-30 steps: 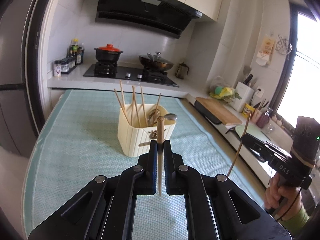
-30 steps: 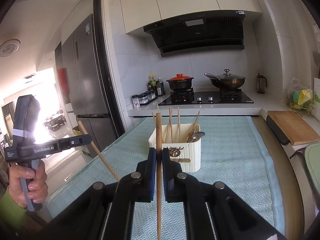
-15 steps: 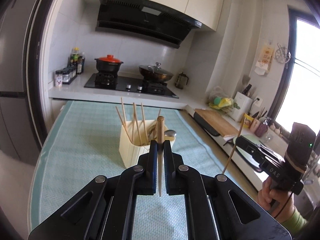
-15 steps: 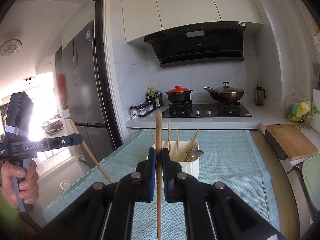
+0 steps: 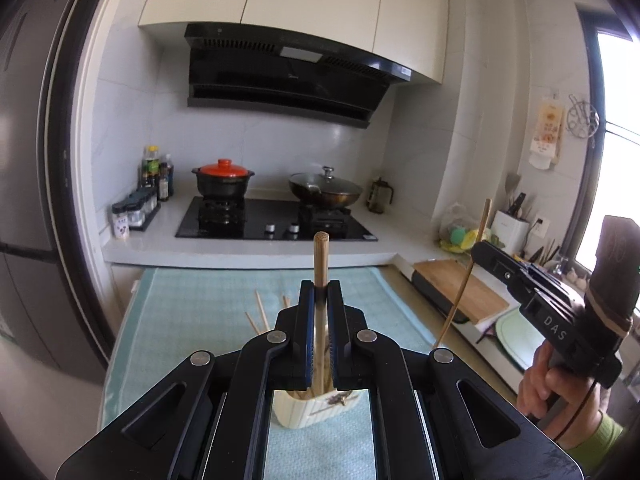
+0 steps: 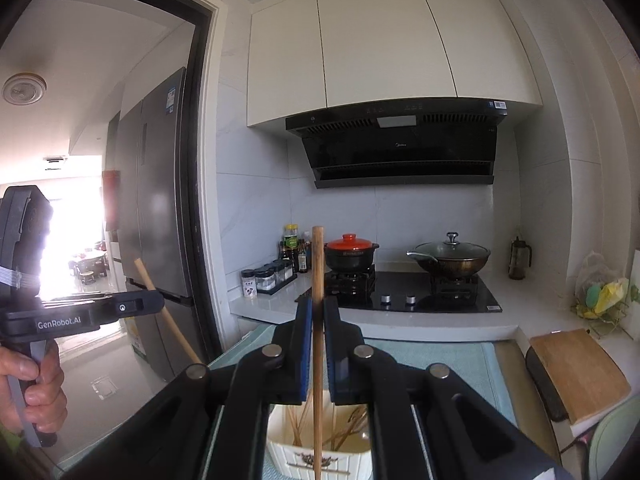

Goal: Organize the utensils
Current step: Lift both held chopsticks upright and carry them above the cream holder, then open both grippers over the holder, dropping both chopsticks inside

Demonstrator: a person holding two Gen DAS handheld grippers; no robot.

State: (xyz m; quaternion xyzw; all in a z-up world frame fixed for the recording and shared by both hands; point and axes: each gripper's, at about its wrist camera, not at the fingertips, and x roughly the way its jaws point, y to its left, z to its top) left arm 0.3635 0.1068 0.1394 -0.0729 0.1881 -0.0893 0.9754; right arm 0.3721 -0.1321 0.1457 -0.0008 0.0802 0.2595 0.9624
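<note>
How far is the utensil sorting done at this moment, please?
Done: several chopsticks and spoons already stand in the cream holder. In hand: the left tool and the right tool each grip one chopstick above it. Left: lowering both in.

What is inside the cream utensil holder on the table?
Inside the utensil holder, several wooden chopsticks lean. Its bottom and other contents are hidden behind the right gripper and its held chopstick.

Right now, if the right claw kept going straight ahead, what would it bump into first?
Probably the stove counter beyond the table: the right claw, shut on a chopstick, points over the cream holder. Depth is unclear.
</note>
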